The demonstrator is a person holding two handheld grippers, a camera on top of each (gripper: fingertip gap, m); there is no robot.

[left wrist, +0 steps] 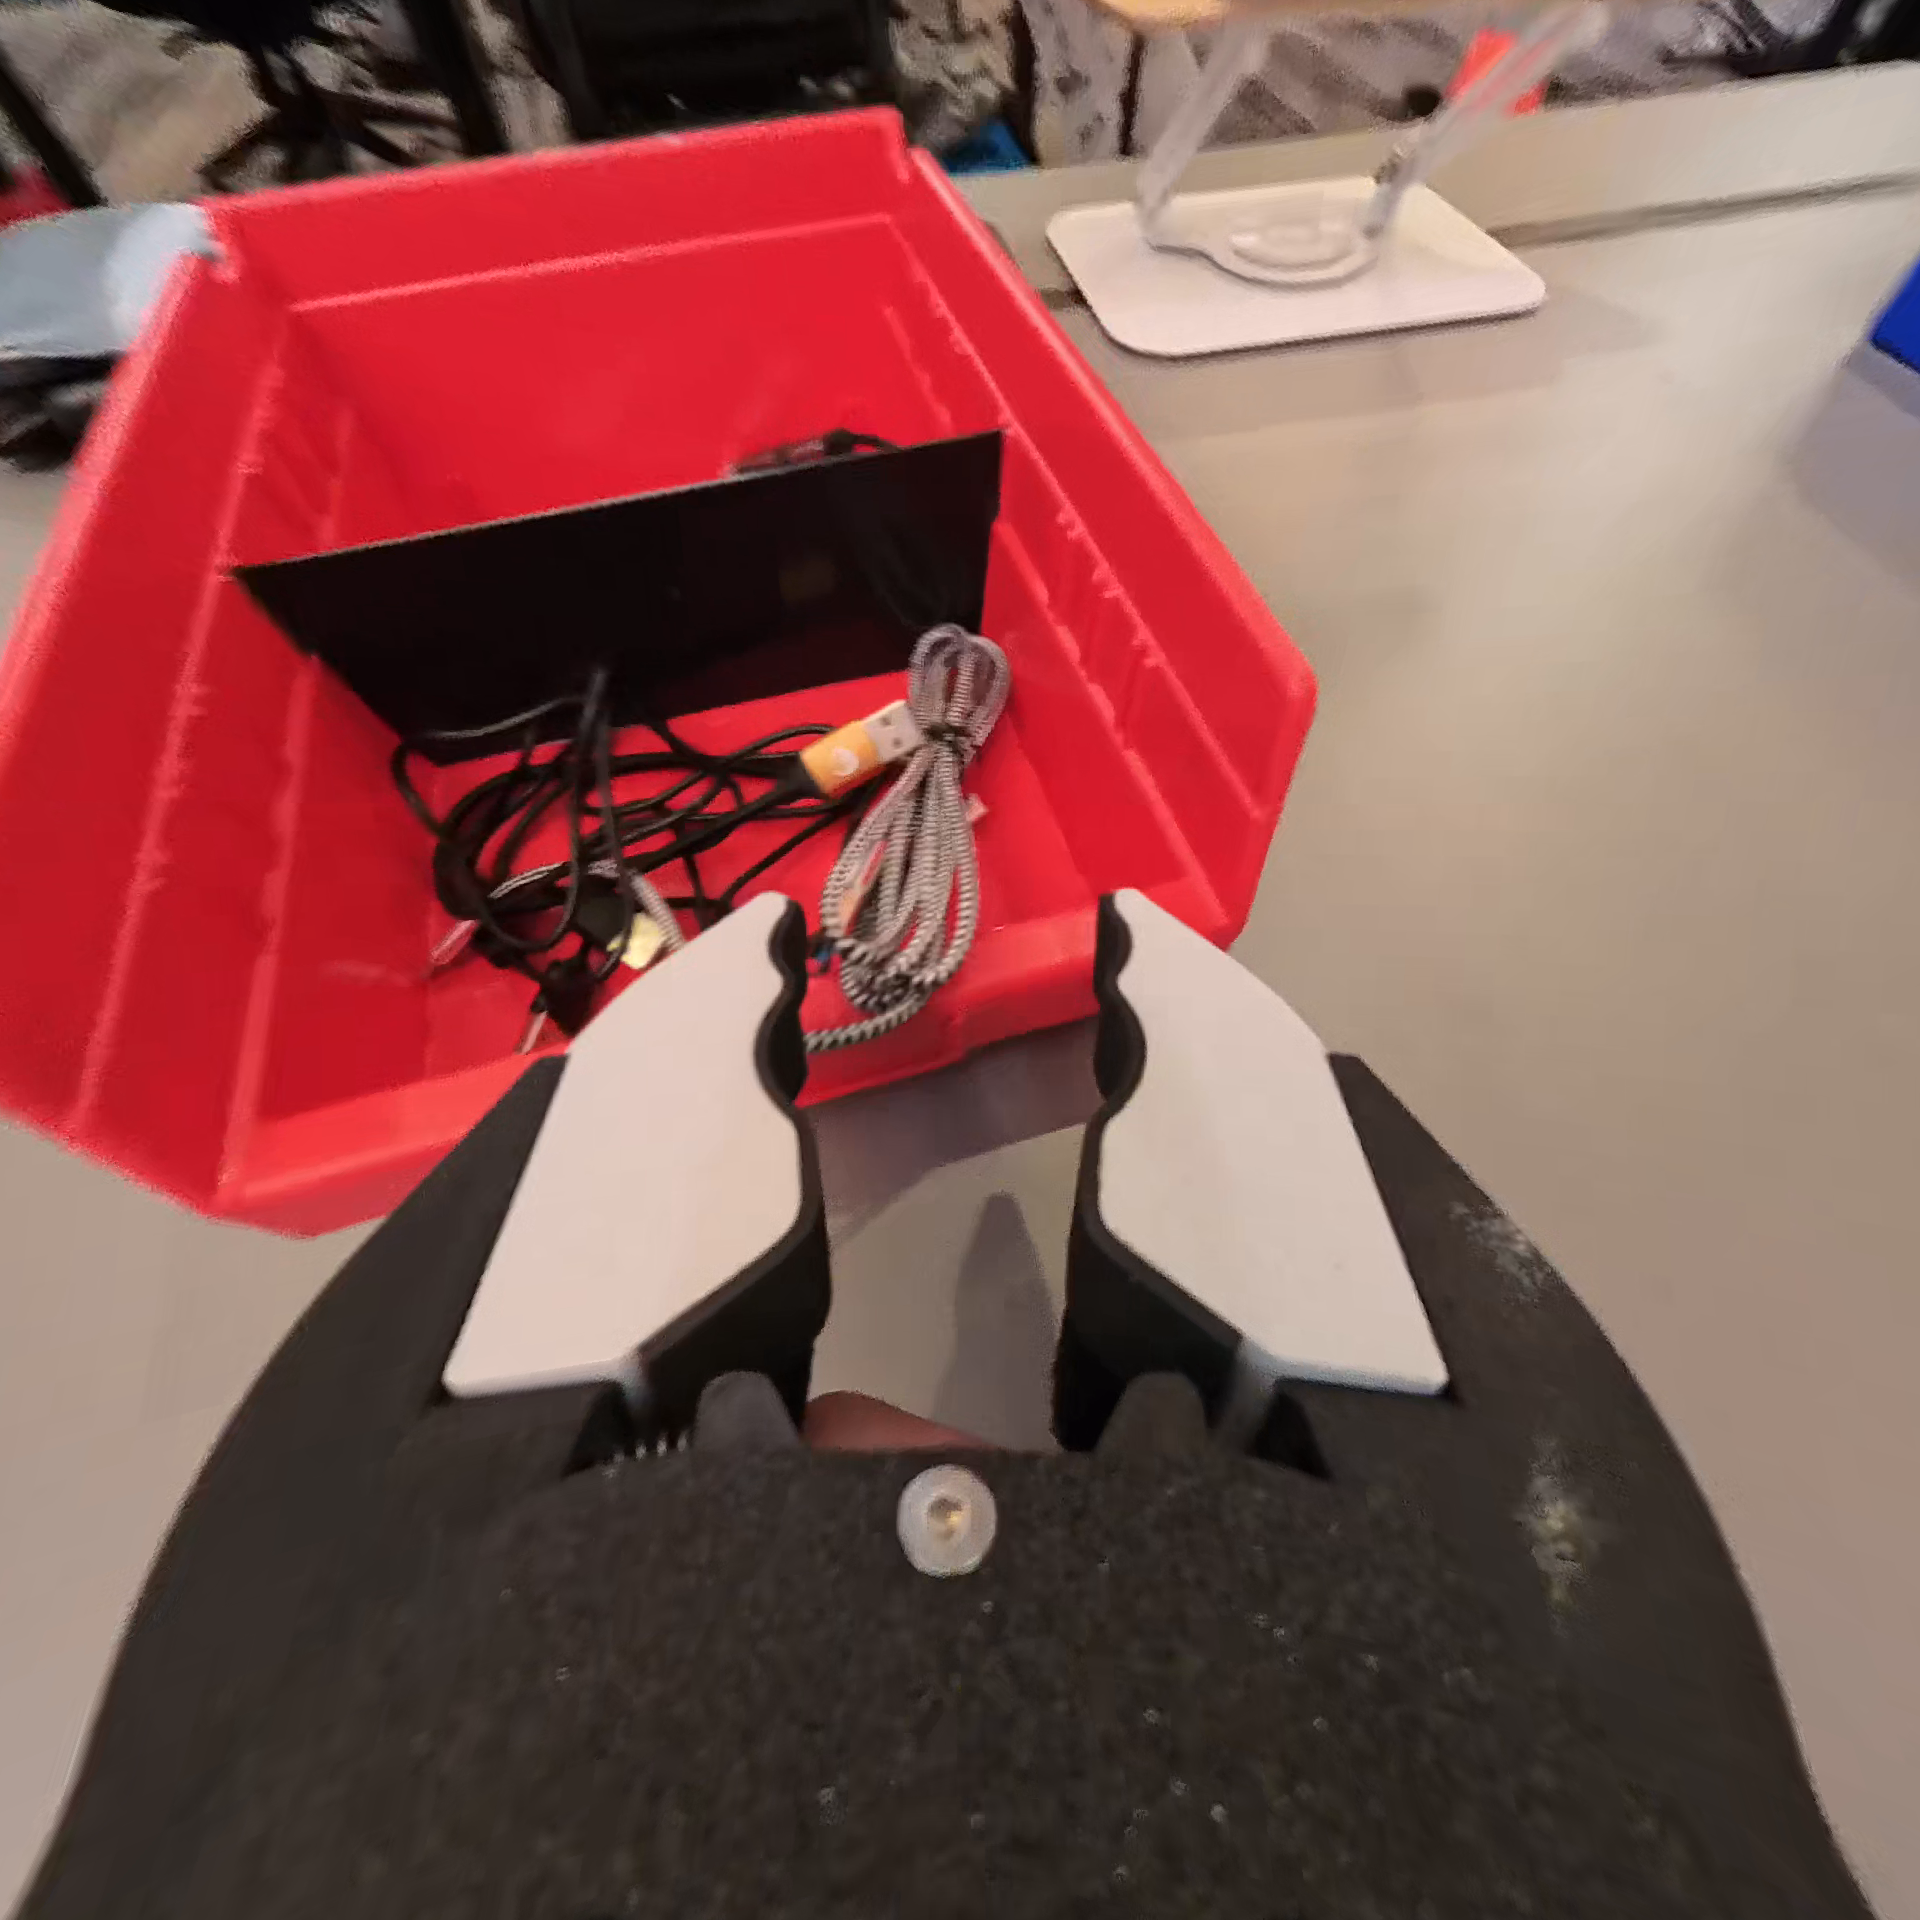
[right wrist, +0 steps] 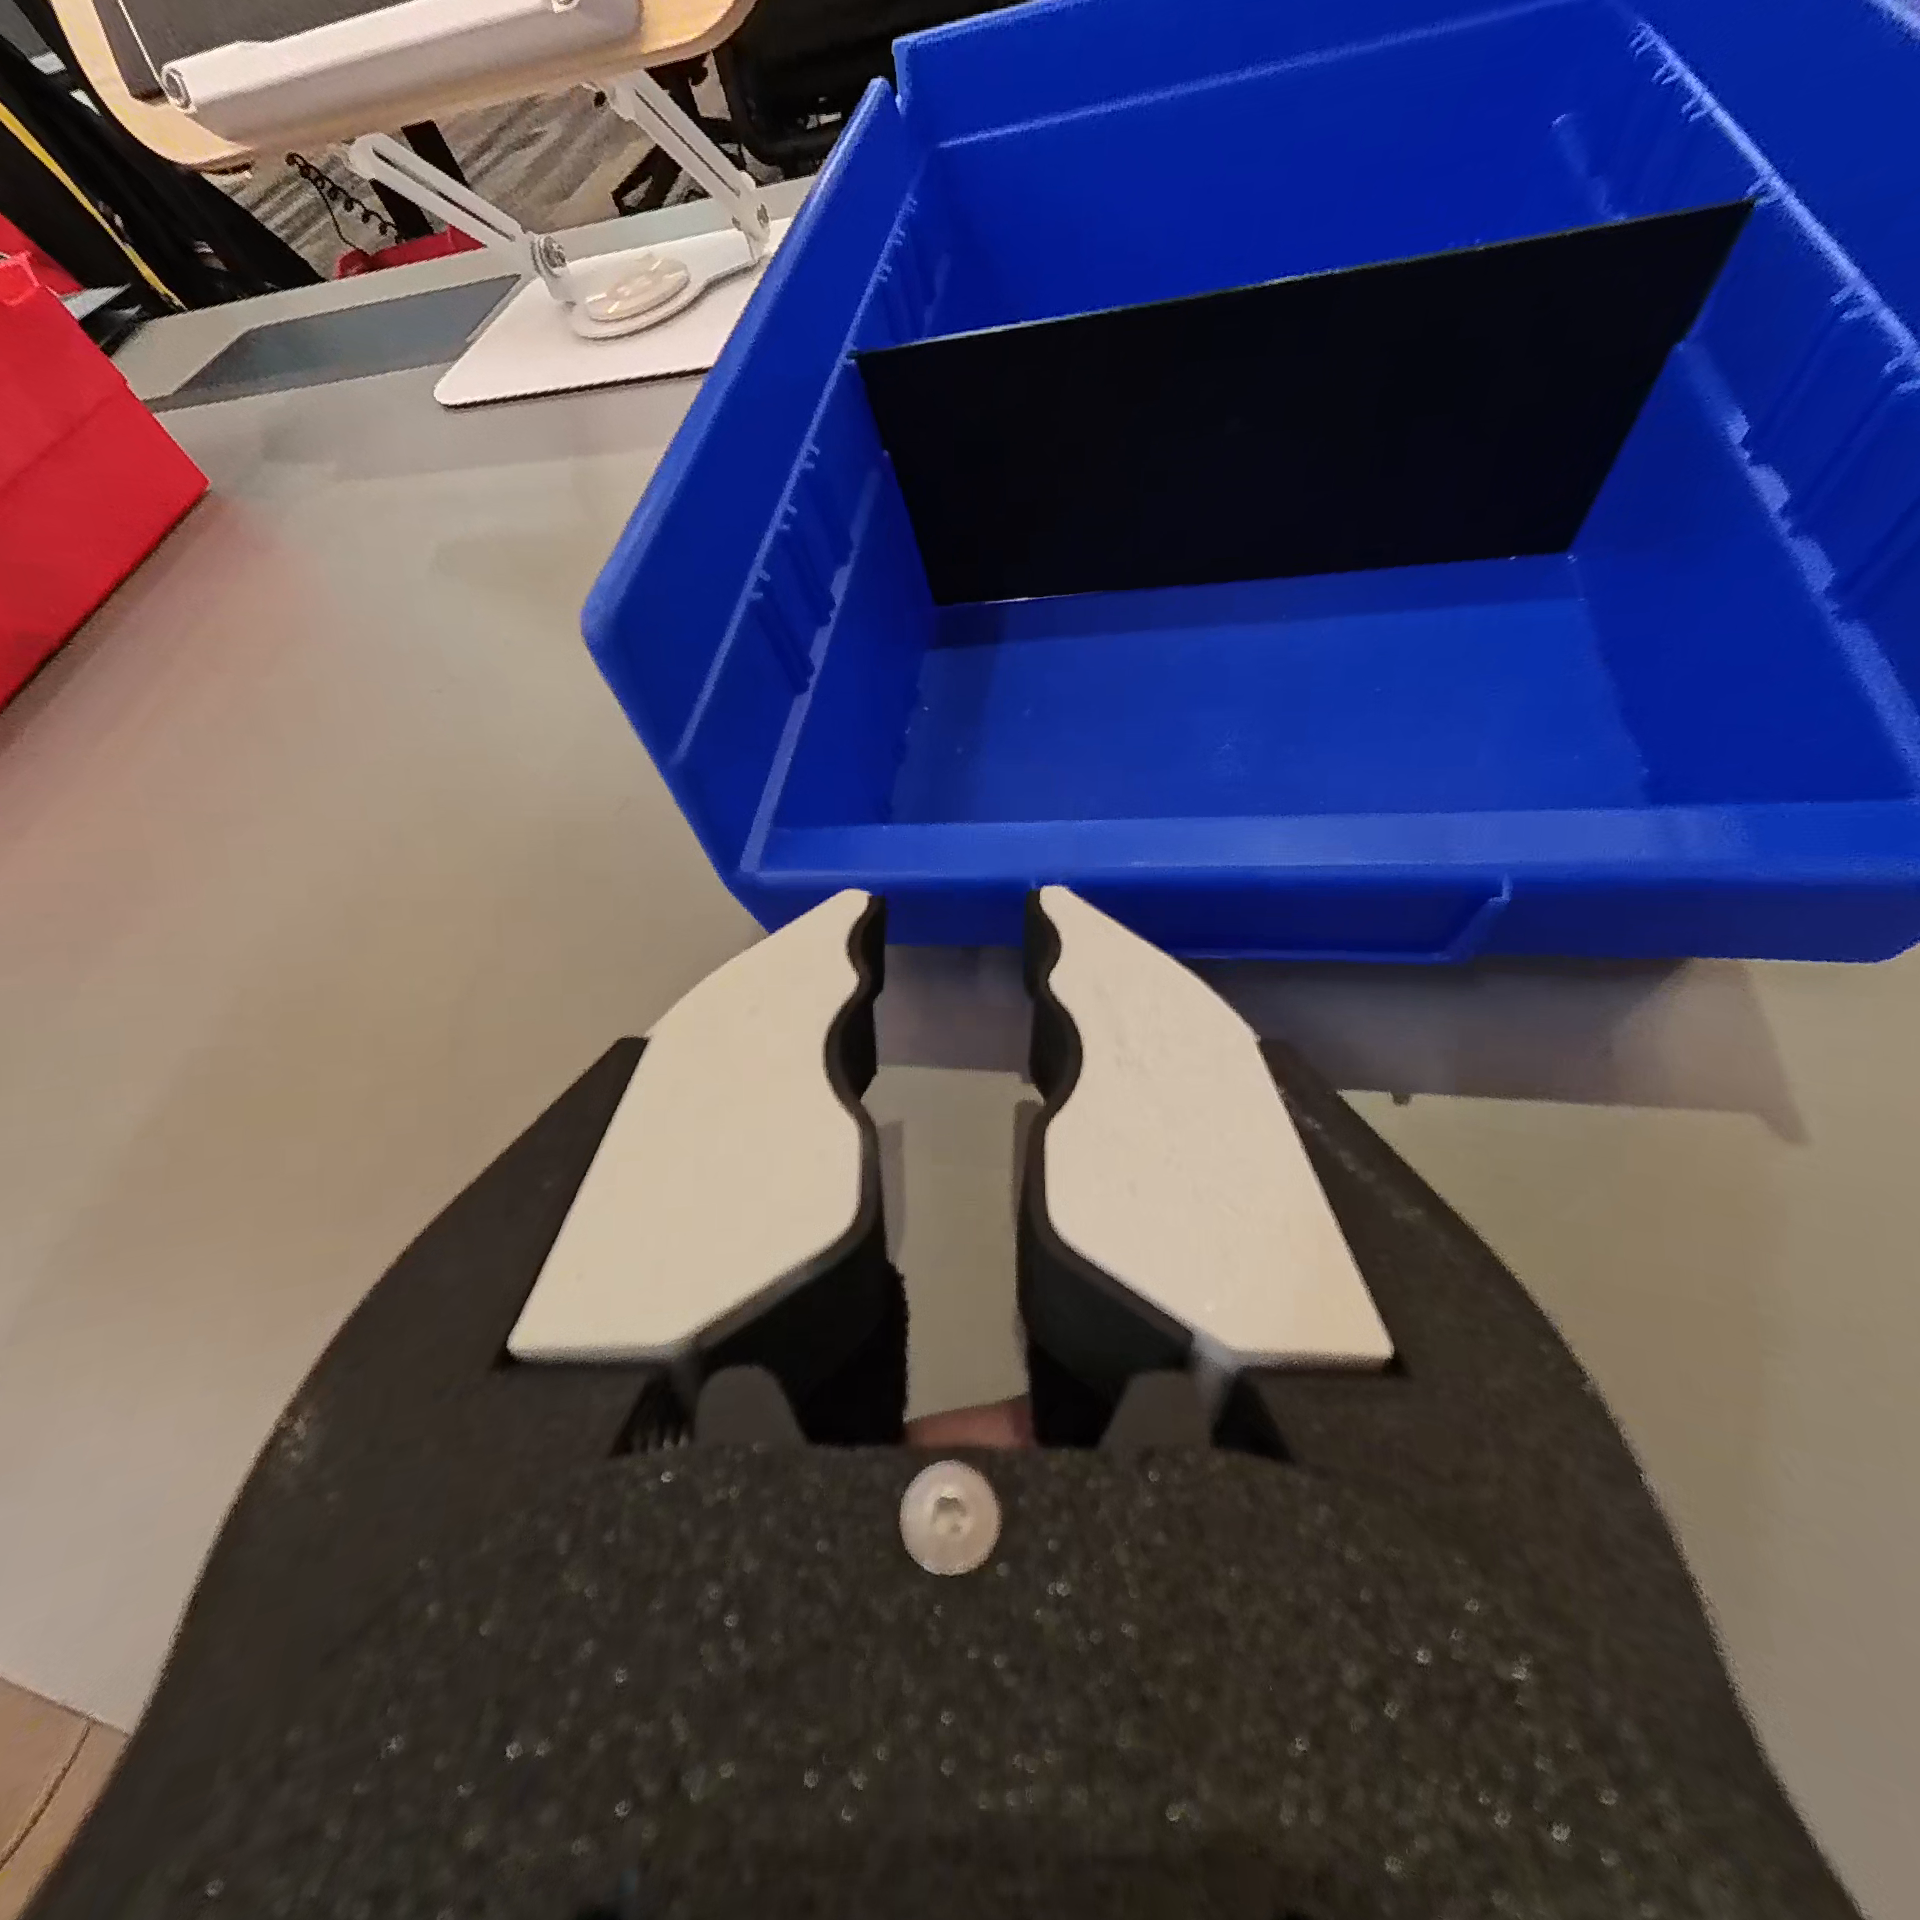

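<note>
In the left wrist view a red bin (left wrist: pixel 187 790) with a black divider (left wrist: pixel 644 592) stands on the grey table. Its near compartment holds a tangle of black cables (left wrist: pixel 561 821), a grey braided cable (left wrist: pixel 925 831) and an orange-collared USB plug (left wrist: pixel 862 750). My left gripper (left wrist: pixel 951 935) is open and empty, tips over the bin's front lip. In the right wrist view a blue bin (right wrist: pixel 727 644) with a black divider (right wrist: pixel 1278 436) has an empty near compartment. My right gripper (right wrist: pixel 954 914) is open and empty, just before the bin's front wall.
A white stand with a flat base sits at the back of the table in both views (left wrist: pixel 1299 270) (right wrist: pixel 613 312). A corner of the red bin (right wrist: pixel 73 499) shows at the left of the right wrist view. A blue bin edge (left wrist: pixel 1896 332) shows far right. My right fingertips sit around 55 cm from my left ones.
</note>
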